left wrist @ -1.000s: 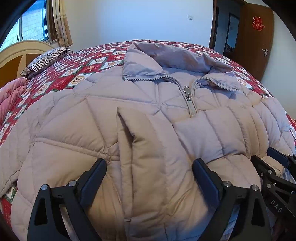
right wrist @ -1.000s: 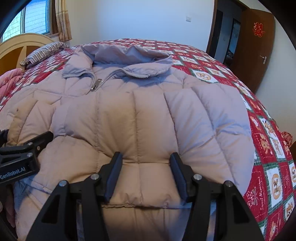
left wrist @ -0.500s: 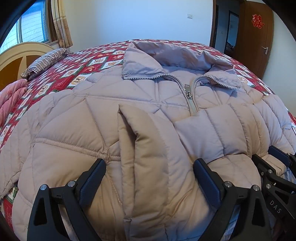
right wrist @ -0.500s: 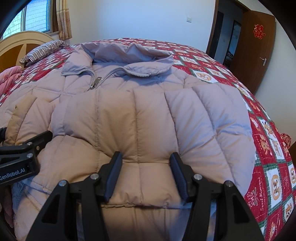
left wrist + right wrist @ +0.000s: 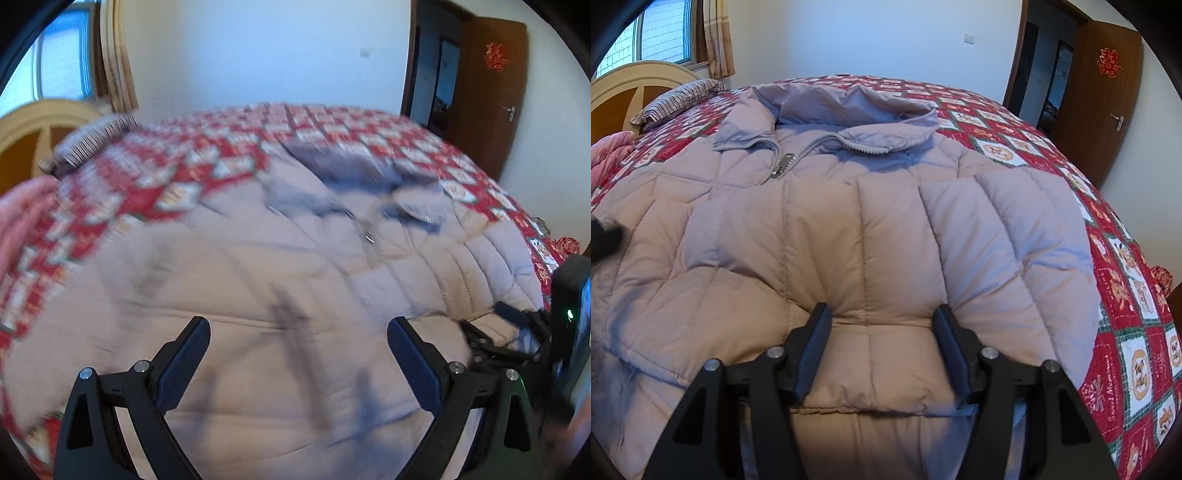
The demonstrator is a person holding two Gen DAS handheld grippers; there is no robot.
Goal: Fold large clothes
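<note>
My right gripper (image 5: 881, 345) pinches the puffy lilac quilted jacket (image 5: 849, 229) at its hem; my left gripper (image 5: 297, 363) hangs wide. Next, lift the hem toward the collar.

A bedroom in a private home is shown. Most of both views is filled by a bed (image 5: 1123, 295) covered with a red patchwork quilt printed with small cartoon squares. A curved cream and wood headboard (image 5: 631, 92) is seen at the left, with a striped pillow (image 5: 679, 98) lying beside it and a pink blanket (image 5: 609, 155) bunched at the edge. A curtained window (image 5: 665, 37) is set in the plain white wall, and a brown wooden door (image 5: 1104, 110) bearing a red paper decoration (image 5: 1109, 62) stands open at the right.
</note>
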